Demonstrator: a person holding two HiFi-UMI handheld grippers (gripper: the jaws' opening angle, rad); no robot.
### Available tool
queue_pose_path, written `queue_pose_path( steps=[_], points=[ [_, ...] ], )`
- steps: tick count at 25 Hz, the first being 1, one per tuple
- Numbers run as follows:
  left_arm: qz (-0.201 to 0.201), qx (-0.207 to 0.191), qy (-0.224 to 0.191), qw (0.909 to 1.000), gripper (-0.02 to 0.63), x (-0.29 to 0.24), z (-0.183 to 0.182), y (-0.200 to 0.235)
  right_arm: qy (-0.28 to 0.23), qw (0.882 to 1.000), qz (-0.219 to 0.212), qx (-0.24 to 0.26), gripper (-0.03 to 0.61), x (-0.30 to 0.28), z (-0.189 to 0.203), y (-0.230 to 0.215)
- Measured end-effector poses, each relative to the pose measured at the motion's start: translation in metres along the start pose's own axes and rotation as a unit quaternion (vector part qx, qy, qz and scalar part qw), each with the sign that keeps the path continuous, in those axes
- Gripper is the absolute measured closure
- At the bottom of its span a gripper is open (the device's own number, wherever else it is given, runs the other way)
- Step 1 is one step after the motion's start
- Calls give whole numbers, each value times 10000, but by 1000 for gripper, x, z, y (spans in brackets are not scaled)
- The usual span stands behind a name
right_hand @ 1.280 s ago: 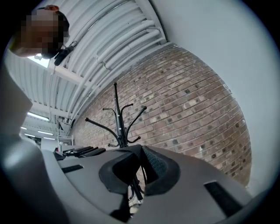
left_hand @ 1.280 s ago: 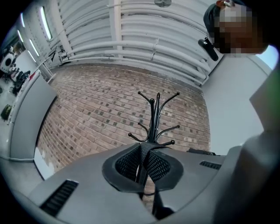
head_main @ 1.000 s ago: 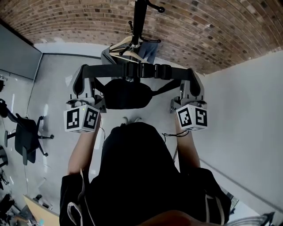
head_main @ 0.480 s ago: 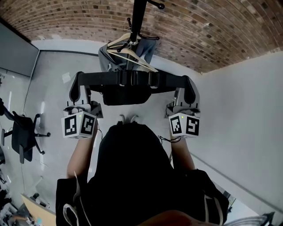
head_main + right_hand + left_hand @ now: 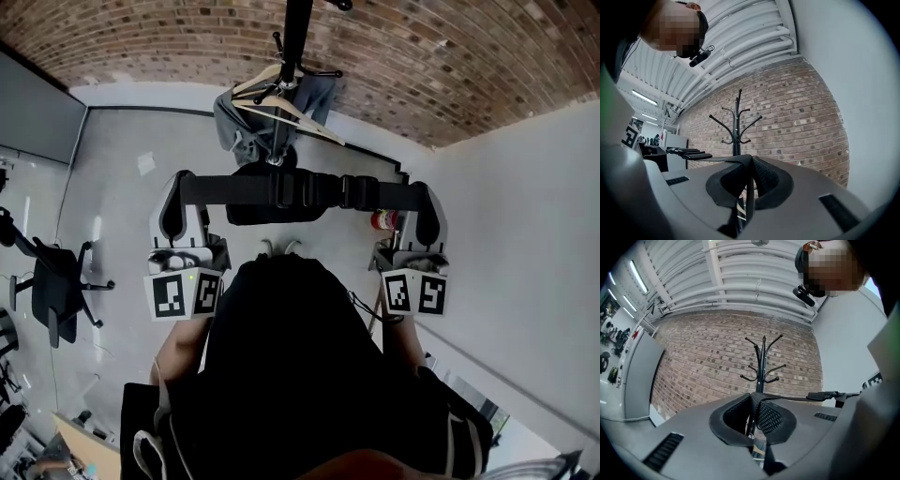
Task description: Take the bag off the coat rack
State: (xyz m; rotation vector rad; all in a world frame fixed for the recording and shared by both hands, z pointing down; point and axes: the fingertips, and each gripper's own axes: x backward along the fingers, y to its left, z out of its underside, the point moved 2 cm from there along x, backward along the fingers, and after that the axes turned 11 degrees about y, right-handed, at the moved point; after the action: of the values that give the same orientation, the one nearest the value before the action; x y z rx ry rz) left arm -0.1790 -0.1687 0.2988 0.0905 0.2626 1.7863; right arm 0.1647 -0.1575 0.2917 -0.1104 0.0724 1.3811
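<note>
Bag (image 5: 272, 214) retreats toward six, coat rack (image 5: 296, 28) at twelve; left gripper (image 5: 175, 199) and right gripper (image 5: 428, 208) pinch its strap (image 5: 309, 190), stretched nine-to-three.

We have drawn the left gripper (image 5: 178, 192) and right gripper (image 5: 427, 204) back from the coat rack (image 5: 296, 37), strap (image 5: 300, 190) with them. The pouch (image 5: 267, 214) sits nearer us (half under our head), and the hanger (image 5: 281, 101) and grey garment (image 5: 246, 127) now show beyond the strap.
</note>
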Motion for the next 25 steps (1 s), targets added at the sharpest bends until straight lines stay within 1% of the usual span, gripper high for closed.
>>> queue_pose_path(
  steps=[1, 5, 10, 12, 15, 20, 23, 25],
  points=[
    [-15, 20, 12, 10000, 592, 3, 2, -1, 10, 10000, -14, 38, 557, 4, 0, 1],
    [-32, -163, 55, 9998, 592, 12, 13, -5, 130, 9997, 37, 205, 557, 11, 3, -3],
    [-136, 59, 256, 9996, 592, 17, 31, -2, 286, 9992, -4, 283, 557, 14, 17, -1],
    [-132, 50, 318, 9994, 592, 19, 35, -1, 320, 9989, 43, 331, 557, 16, 18, 1],
    [-71, 4, 364, 9993, 592, 20, 36, 1, 350, 9987, 81, 364, 557, 19, 16, 3],
    [-79, 109, 390, 9991, 592, 25, 34, 0, 414, 9980, 169, 451, 557, 23, 18, 4],
    [-102, 118, 419, 9990, 592, 21, 36, -8, 329, 9974, 286, 573, 557, 23, 16, -4],
    [-68, 86, 442, 9990, 592, 18, 37, -11, 281, 9979, 320, 492, 557, 24, 17, -8]
  ],
)
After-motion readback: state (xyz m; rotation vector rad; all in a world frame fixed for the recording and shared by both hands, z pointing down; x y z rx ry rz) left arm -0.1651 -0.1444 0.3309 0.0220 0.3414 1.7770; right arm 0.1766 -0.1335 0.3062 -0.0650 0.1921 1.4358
